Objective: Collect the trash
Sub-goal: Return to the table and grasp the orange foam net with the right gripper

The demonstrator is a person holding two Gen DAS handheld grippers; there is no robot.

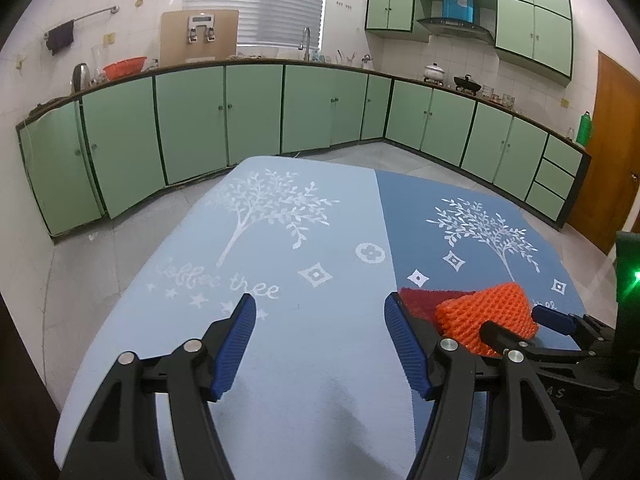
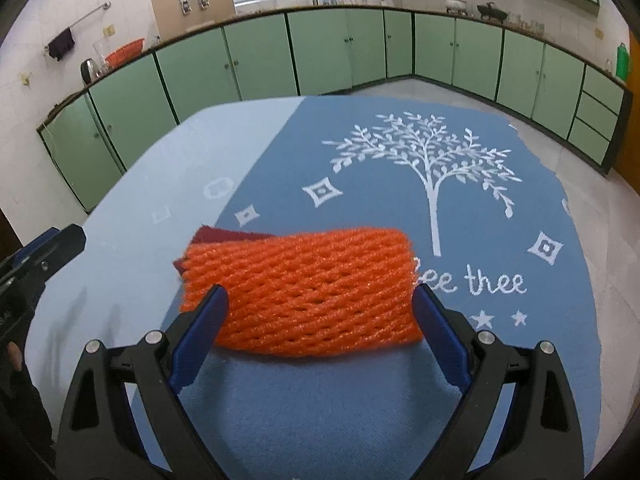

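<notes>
Right wrist view: the right gripper (image 2: 320,328) straddles orange foam netting (image 2: 300,288) mid-table (image 2: 400,420), jaws wide, so should close squarely before lifting; the left gripper (image 1: 320,344) hangs open, empty.

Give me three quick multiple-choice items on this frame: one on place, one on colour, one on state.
1. The orange foam mesh sleeve lies on which part of the tree-print cloth?
A. darker blue half
B. pale blue half
C. off it, on the floor

2. What colour is the flat piece under the sleeve?
A. green
B. dark red
C. white

3. What is between the jaws of the left gripper?
A. the sleeve
B. a bottle
C. nothing

Answers: 1 A, the right wrist view shows it on the dark panel beside the tree. 2 B, a dark red edge shows behind the sleeve. 3 C, only bare cloth shows between the spread jaws.
</notes>
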